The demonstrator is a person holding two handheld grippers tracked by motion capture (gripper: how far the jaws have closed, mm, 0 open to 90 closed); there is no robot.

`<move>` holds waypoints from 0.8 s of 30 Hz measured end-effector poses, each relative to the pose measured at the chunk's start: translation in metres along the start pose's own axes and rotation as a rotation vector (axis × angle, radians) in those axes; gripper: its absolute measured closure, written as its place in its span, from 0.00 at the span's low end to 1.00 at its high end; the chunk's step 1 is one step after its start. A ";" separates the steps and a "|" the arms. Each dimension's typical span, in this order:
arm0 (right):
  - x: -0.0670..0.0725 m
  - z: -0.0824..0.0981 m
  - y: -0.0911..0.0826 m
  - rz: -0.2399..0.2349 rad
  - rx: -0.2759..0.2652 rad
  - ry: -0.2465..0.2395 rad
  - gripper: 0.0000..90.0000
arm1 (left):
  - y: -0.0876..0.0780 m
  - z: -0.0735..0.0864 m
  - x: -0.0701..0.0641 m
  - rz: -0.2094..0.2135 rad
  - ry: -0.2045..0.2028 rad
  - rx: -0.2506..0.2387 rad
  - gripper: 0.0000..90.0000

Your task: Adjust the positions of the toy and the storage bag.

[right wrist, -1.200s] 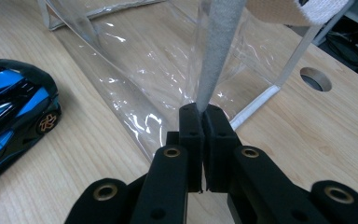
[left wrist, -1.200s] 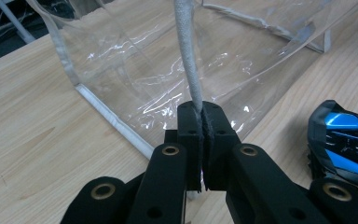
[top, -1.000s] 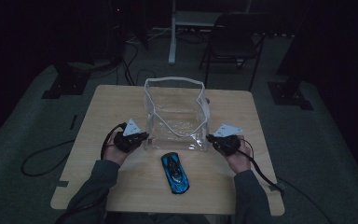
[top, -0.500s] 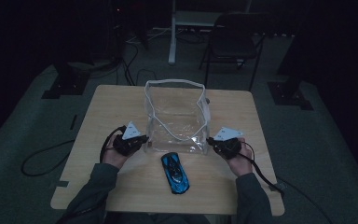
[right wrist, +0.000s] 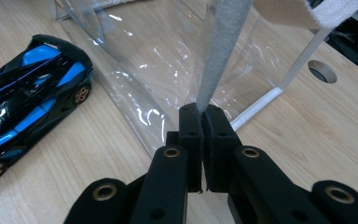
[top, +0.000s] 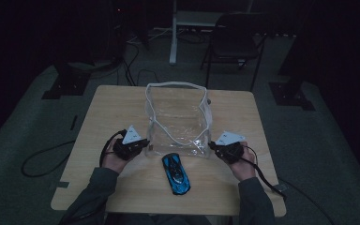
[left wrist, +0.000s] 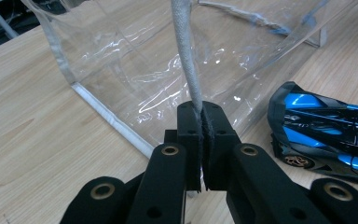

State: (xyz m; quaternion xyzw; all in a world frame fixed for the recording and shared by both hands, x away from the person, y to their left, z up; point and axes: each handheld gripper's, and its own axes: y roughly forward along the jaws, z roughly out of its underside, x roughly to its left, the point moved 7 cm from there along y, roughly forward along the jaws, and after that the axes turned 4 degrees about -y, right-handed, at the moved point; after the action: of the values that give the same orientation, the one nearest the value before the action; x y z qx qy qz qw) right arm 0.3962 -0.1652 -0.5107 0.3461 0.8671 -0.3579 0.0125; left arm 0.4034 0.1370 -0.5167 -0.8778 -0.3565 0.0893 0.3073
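A clear plastic tote bag [top: 177,117] stands upright on the wooden counter [top: 108,108], roughly at its middle, its mouth open and its white webbing handles arching over the top. The left gripper [top: 138,145] sits at the bag's near left corner and the right gripper [top: 218,149] at its near right corner, each carried by a hand that comes in from the bottom edge of the high view.

In the left gripper view the 2 black jaws are closed tight on a white handle strap [left wrist: 186,60], which rises straight up out of the pinch in front of the bag's clear wall. In the right gripper view the jaws are likewise clamped on a handle strap [right wrist: 221,51] that climbs away from them, with the bag's white-edged bottom seam just beyond.

A blue and black toy sports car [top: 176,173] lies on the counter just in front of the bag, between the 2 grippers and touching neither, its length running toward the person. A black chair [top: 234,40] stands on the floor beyond the counter.
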 end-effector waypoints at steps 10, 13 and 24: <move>0.002 -0.001 -0.011 0.013 -0.023 0.037 0.68 | -0.007 -0.001 -0.002 0.005 -0.008 -0.017 0.79; 0.006 0.001 -0.020 0.029 -0.019 0.085 0.58 | -0.015 -0.001 -0.004 -0.006 -0.003 -0.023 0.70; 0.053 0.014 -0.022 0.042 0.013 0.092 0.46 | -0.029 0.013 -0.031 0.039 -0.012 -0.024 0.62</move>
State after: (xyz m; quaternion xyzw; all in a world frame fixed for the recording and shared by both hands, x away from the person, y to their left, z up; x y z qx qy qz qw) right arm 0.3394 -0.1541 -0.5218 0.3805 0.8569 -0.3471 -0.0218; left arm 0.3593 0.1386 -0.5117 -0.8877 -0.3420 0.0962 0.2930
